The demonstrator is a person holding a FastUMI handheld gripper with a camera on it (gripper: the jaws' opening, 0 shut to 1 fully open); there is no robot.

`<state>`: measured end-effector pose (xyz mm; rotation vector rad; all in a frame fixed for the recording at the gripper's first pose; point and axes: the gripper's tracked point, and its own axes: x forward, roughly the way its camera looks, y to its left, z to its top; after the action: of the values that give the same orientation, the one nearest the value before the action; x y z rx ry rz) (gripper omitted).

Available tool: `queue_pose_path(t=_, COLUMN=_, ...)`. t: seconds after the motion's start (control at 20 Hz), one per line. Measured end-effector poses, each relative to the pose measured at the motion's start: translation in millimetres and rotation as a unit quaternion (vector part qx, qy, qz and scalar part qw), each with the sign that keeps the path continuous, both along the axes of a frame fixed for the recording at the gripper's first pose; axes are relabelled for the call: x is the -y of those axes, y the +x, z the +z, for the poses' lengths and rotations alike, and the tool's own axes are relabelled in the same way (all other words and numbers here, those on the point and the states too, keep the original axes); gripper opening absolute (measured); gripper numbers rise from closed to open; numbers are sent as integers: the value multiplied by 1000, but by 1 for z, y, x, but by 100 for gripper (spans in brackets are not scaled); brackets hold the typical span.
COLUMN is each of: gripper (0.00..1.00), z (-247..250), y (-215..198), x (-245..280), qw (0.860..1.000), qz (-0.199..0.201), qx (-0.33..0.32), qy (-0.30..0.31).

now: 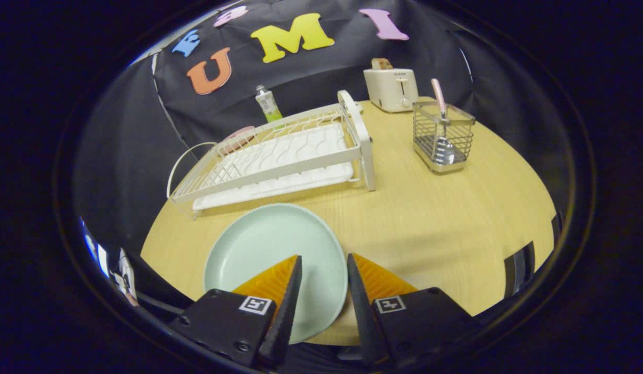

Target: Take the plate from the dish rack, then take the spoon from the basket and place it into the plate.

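A pale green plate (269, 254) lies flat on the wooden table (446, 228), just in front of the white dish rack (280, 156). My gripper (324, 259) hovers over the plate's right rim, open, with a gap between the fingers and nothing pressed between them. Beyond and to the right stands a wire basket (442, 140) holding a spoon (440, 104) with a pink handle, its bowl down inside the basket.
A cream toaster (391, 88) stands at the back of the table behind the basket. A small tube or bottle (268, 104) stands behind the rack. The round table edge curves close on the left and right.
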<state>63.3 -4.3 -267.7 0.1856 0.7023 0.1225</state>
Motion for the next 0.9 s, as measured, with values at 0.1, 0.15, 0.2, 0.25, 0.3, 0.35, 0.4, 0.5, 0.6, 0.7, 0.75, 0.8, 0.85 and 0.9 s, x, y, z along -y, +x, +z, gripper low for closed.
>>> queue_pose_path(t=0.1, gripper=74, z=11, y=4, x=14, qw=999, qz=-14, qx=36, qy=-15)
queue_pose_path(t=0.15, gripper=80, z=18, y=7, x=22, qw=998, qz=-20, qx=54, qy=-25)
queue_pose_path(t=0.2, gripper=85, z=26, y=11, x=30, qw=996, qz=-25, qx=73, qy=-38)
queue_pose_path(t=0.25, gripper=90, z=34, y=14, x=40, qw=994, qz=-30, qx=90, qy=-55)
queue_pose_path(t=0.3, gripper=95, z=42, y=18, x=50, qw=991, qz=-38, qx=108, qy=-71)
queue_pose_path(t=0.35, gripper=97, z=50, y=21, x=60, qw=987, qz=-47, qx=125, qy=-85)
queue_pose_path(t=0.4, gripper=98, z=58, y=24, x=70, qw=984, qz=-54, qx=140, qy=-93)
queue_pose_path(t=0.5, gripper=100, z=74, y=30, x=86, qw=980, qz=-65, qx=165, qy=-96)
queue_pose_path(t=0.6, gripper=100, z=94, y=42, x=105, qw=974, qz=-79, qx=190, qy=-90)
queue_pose_path(t=0.7, gripper=100, z=107, y=57, x=130, qw=970, qz=-95, qx=203, qy=-94)
queue_pose_path(t=0.75, gripper=100, z=112, y=66, x=140, qw=969, qz=-99, qx=203, qy=-98)
queue_pose_path(t=0.8, gripper=100, z=117, y=75, x=151, qw=968, qz=-106, qx=204, qy=-103)
queue_pose_path(t=0.85, gripper=100, z=124, y=85, x=160, qw=967, qz=-109, qx=207, qy=-104)
queue_pose_path(t=0.9, gripper=100, z=128, y=96, x=168, qw=967, qz=-110, qx=206, qy=-101)
